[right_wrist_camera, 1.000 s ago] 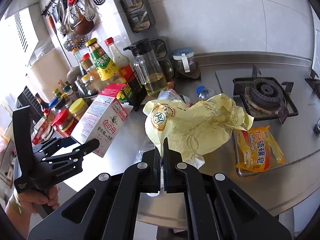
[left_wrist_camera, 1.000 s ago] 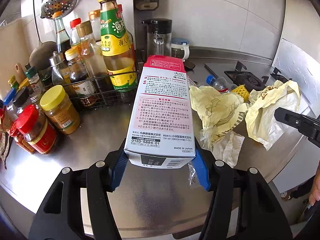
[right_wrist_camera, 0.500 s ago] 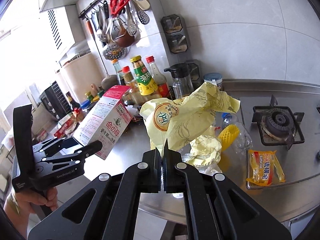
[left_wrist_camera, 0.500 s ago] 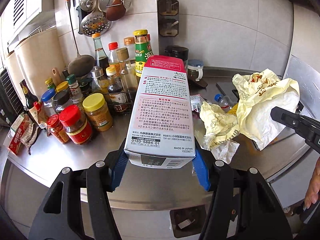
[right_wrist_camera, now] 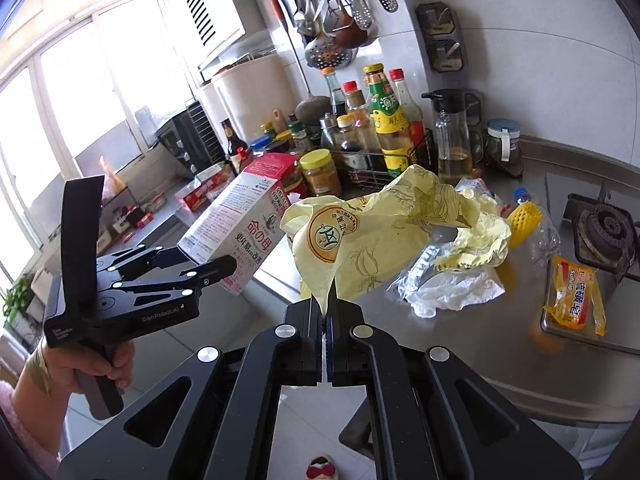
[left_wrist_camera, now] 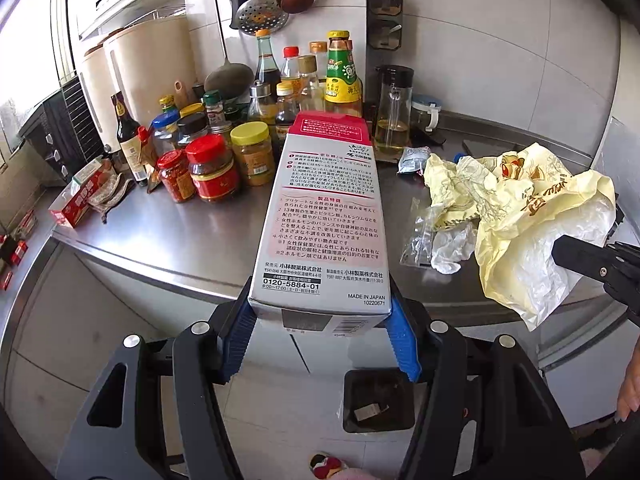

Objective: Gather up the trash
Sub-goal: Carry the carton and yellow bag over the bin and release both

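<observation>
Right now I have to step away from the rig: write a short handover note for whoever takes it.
Left gripper: jaws shut on the white and pink carton, held in the air in front of the counter edge.
Right gripper: jaws shut on the yellow paper wrapper, lifted off the steel counter.
Black bin on the floor below the carton, a scrap inside.
Done: both items picked up.
Left: drop both in the bin, then collect the second yellow wrapper, clear plastic wrap and plastic bottle.
</observation>
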